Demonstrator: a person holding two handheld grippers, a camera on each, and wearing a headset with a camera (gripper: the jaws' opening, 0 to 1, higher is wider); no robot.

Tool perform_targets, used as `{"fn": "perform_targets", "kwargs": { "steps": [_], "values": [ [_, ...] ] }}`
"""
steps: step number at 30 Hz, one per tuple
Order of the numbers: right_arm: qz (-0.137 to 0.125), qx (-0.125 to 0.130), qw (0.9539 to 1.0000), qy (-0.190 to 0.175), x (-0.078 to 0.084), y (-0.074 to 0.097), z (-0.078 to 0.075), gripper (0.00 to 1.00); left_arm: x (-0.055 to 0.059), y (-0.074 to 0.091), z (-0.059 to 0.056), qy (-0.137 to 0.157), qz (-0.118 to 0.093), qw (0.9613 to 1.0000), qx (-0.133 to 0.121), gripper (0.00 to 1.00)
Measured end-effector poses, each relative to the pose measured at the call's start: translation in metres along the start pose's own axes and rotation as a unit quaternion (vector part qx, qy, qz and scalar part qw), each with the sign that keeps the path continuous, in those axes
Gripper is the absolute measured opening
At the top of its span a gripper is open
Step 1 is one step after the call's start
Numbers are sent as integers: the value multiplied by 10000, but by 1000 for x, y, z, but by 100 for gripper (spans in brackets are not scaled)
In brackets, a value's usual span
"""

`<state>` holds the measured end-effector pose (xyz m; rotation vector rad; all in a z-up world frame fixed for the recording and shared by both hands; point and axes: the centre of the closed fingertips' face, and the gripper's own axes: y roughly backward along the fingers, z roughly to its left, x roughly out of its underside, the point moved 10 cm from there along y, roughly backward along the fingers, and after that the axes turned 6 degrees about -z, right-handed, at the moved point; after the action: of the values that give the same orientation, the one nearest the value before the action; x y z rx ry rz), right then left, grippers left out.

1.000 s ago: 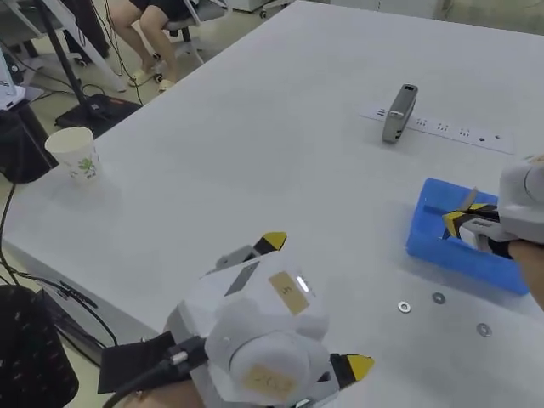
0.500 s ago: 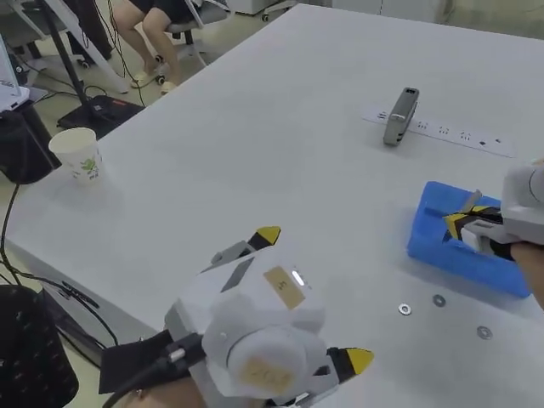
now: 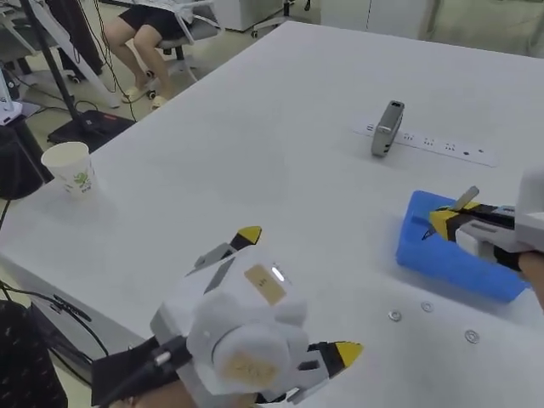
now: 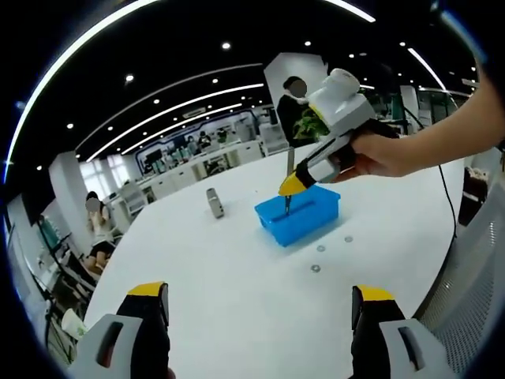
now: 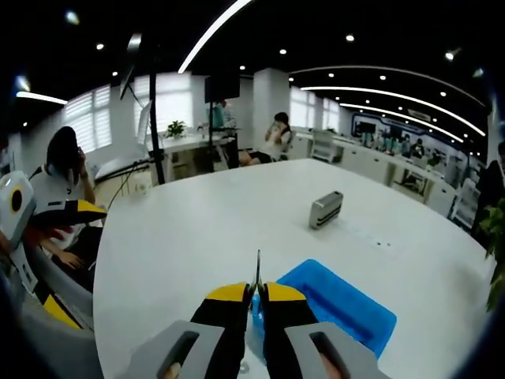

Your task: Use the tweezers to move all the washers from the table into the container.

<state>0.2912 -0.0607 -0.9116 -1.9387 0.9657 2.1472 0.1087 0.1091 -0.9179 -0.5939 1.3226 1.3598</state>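
**Tweezers over container; three washers out**

Slim metal tweezers (image 5: 257,276) are clamped between the jaws of the right gripper (image 3: 439,223), over the open blue container (image 3: 450,265). Three small silver washers (image 3: 394,316) are noted flat on the table, beside the container, nearer than the right gripper.

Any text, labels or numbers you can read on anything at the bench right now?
Nothing reads clearly.
On the paper cup: green print, too blurred to read.
On the yellow sticker of the left gripper: a dark mark, too blurred to read.
On the power strip: small markings, too small to read.
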Motion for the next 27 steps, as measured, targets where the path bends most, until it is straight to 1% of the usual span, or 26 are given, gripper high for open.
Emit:
{"fn": "perform_targets", "kwargs": {
  "steps": [1, 5, 6, 10, 13, 21, 27],
  "values": [
    [34, -98, 9999, -45, 3, 1, 5, 3, 0, 0, 0, -18, 4, 10000, -5, 99],
    [153, -195, 9997, -5, 15, 2, 16, 3, 1, 1, -1, -23, 28, 10000, 17, 99],
    [214, -240, 9995, -66, 20, 3, 20, 3, 1, 1, -1, -27, 23, 10000, 15, 99],
    [356, -333, 9986, -211, 35, 3, 27, 3, 2, 1, -1, -26, 33, 10000, 28, 99],
    [463, -394, 9978, -247, 42, 2, 32, 3, 2, 1, -1, -39, 39, 10000, 40, 99],
    [658, -455, 9963, -309, 52, -1, 39, 4, 2, 1, 0, -75, 65, 9999, 33, 99],
    [723, -441, 9959, -314, 56, 0, 39, 4, 1, 1, 1, -68, 65, 10000, 28, 99]
  ]
}}
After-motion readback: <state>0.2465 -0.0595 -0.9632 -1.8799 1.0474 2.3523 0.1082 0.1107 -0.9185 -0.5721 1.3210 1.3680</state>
